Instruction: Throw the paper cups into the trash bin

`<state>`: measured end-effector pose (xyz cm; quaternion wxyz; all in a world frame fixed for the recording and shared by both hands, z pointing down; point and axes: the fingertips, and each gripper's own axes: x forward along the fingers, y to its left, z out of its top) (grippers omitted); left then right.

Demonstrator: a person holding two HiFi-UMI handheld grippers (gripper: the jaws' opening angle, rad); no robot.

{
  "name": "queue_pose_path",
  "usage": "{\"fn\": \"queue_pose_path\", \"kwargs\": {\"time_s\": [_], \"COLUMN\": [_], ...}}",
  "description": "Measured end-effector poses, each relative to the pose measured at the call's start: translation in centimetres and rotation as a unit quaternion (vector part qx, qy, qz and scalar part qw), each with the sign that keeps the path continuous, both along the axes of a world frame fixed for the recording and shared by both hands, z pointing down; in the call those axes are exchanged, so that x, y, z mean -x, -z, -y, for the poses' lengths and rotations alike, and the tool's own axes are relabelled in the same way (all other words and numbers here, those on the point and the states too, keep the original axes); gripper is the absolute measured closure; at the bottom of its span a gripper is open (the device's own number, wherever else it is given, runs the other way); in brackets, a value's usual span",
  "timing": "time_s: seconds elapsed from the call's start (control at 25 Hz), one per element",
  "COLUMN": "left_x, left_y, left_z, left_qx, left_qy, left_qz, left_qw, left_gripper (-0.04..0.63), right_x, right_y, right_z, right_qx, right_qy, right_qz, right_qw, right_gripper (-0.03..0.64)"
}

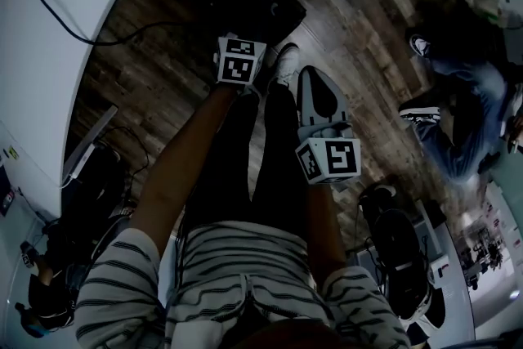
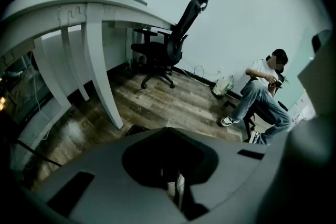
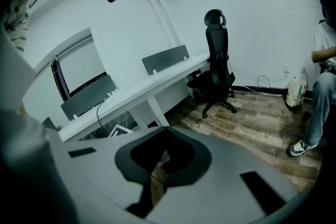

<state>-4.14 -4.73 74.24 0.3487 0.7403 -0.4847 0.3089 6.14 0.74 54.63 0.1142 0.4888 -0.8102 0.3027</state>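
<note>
At frame centre, my left gripper [image 2: 176, 186] and right gripper [image 3: 157, 176] hang closed and empty over the wooden floor [image 1: 368, 4], no cups in sight.

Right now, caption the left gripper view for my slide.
Left gripper shut, empty, facing an office chair and seated person.

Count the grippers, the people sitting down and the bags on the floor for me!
Grippers: 2, the left gripper and the right gripper
Seated person: 1
Bag on the floor: 1
Total: 4
</note>
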Motion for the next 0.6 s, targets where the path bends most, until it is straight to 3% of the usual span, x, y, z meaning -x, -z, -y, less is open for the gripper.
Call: {"fn": "queue_pose_path", "kwargs": {"time_s": [0.6], "left_x": [1.6], "left_y": [12.9], "left_z": [-0.4], "left_qx": [-0.080], "left_qy": [0.025], "left_qz": [-0.030], "left_qw": [0.9961], "left_gripper": [0.572], "right_x": [1.2], "right_y": [7.7], "right_z": [1.4], "right_qx": [-0.050], "right_qy": [0.005], "right_qz": [-0.003], "right_qw": [0.999], "right_gripper": [0.607]}}
